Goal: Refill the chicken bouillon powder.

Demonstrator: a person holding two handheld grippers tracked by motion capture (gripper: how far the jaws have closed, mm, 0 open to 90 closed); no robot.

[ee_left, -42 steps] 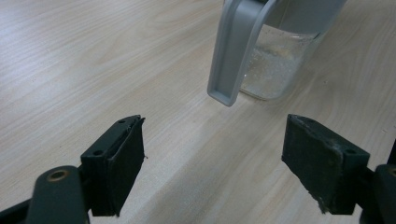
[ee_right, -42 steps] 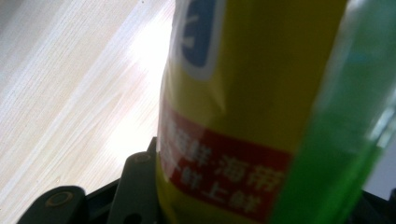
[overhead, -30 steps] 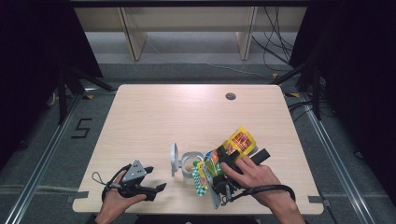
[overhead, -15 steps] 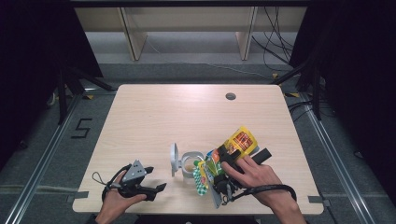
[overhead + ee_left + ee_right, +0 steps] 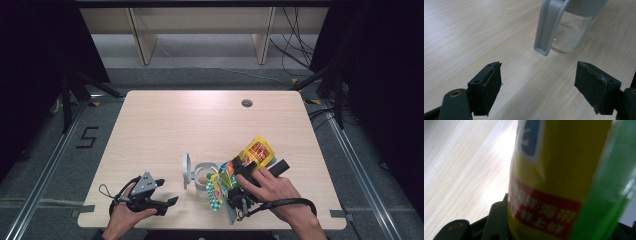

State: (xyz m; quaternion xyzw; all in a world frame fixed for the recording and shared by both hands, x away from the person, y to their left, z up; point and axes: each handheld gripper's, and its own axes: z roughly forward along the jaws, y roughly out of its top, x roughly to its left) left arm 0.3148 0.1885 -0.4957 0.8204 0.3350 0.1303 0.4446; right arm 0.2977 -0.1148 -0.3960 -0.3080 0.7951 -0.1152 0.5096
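Left gripper [image 5: 170, 201] rests low on the pale wooden surface [image 5: 165, 125] at the near left edge, jaws spread wide and empty, aimed at the clear glass jar with a grey flip lid [image 5: 569, 30]. Jar stands near centre-front, lid swung open, a little pale granular stuff at the bottom; filling looks barely begun. Right gripper [image 5: 235, 176] clamps the yellow-and-green printed snack packets [image 5: 225, 180], tilted just beside the jar's mouth; hand [image 5: 272, 192] angled inward.
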